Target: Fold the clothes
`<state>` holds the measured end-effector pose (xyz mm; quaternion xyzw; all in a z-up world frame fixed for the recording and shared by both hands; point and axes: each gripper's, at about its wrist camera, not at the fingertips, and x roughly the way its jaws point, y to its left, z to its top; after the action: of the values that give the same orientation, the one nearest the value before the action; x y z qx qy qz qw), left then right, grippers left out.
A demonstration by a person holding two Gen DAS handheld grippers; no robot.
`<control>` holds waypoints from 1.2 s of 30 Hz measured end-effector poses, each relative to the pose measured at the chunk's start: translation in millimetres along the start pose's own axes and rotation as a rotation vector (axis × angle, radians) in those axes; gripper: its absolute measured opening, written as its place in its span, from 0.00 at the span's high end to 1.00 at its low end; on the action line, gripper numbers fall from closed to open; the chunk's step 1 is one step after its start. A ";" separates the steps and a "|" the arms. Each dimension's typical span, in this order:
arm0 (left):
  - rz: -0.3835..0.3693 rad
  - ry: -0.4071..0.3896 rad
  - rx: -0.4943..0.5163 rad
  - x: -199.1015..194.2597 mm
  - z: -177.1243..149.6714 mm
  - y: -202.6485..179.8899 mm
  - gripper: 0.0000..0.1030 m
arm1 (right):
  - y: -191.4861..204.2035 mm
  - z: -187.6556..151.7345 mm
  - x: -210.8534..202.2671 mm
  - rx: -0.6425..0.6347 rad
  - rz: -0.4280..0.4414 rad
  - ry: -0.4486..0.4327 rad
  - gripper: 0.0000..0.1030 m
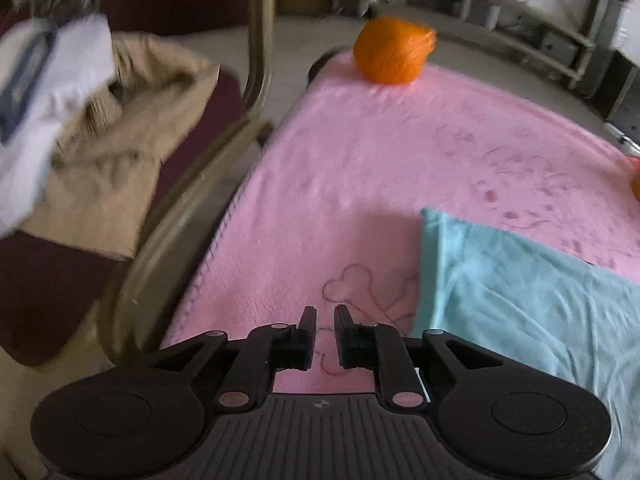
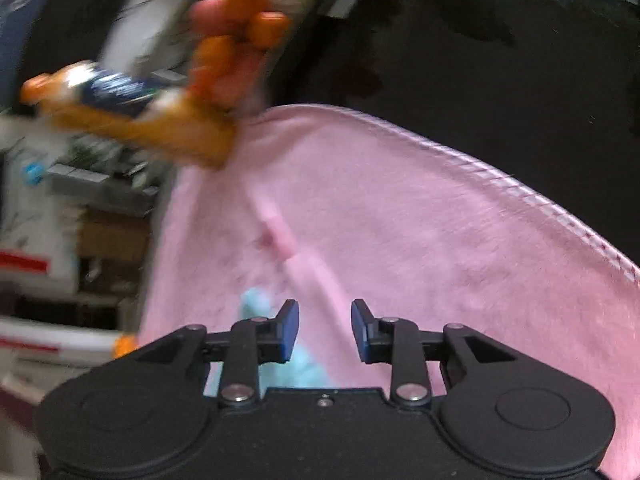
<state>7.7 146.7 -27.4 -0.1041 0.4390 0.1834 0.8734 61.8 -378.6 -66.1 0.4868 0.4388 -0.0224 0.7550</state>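
A light blue garment [image 1: 528, 300] lies flat on the pink blanket [image 1: 360, 168], right of my left gripper [image 1: 325, 322]. The left gripper hovers over the blanket with a narrow gap between its jaws, holding nothing. In the right wrist view my right gripper [image 2: 325, 320] is open and empty above the pink blanket [image 2: 400, 220]. A bit of the light blue garment [image 2: 260, 304] shows beside and under its left finger.
An orange ball of yarn [image 1: 394, 50] sits at the blanket's far edge. A chair [image 1: 224, 152] on the left holds beige [image 1: 120, 140] and white clothes [image 1: 52, 92]. An orange plush toy [image 2: 168, 92] lies at the blanket's far left corner. Shelves stand behind.
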 end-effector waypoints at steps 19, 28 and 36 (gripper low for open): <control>-0.227 0.079 0.103 4.6 -38.7 -88.4 0.85 | 50.6 -80.0 44.3 -0.217 0.057 0.167 0.80; -0.162 0.095 0.028 14.6 -40.0 -52.6 0.86 | 16.8 -56.3 49.2 -0.127 -0.010 0.157 0.85; -0.044 0.065 0.019 -2.4 -50.7 -8.8 0.87 | -53.3 -23.5 -8.3 0.083 -0.050 0.022 0.90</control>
<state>-27.0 120.7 -55.3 -0.1112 0.4664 0.1566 0.8635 17.1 -392.0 -101.9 0.5068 0.4580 -0.0542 0.7283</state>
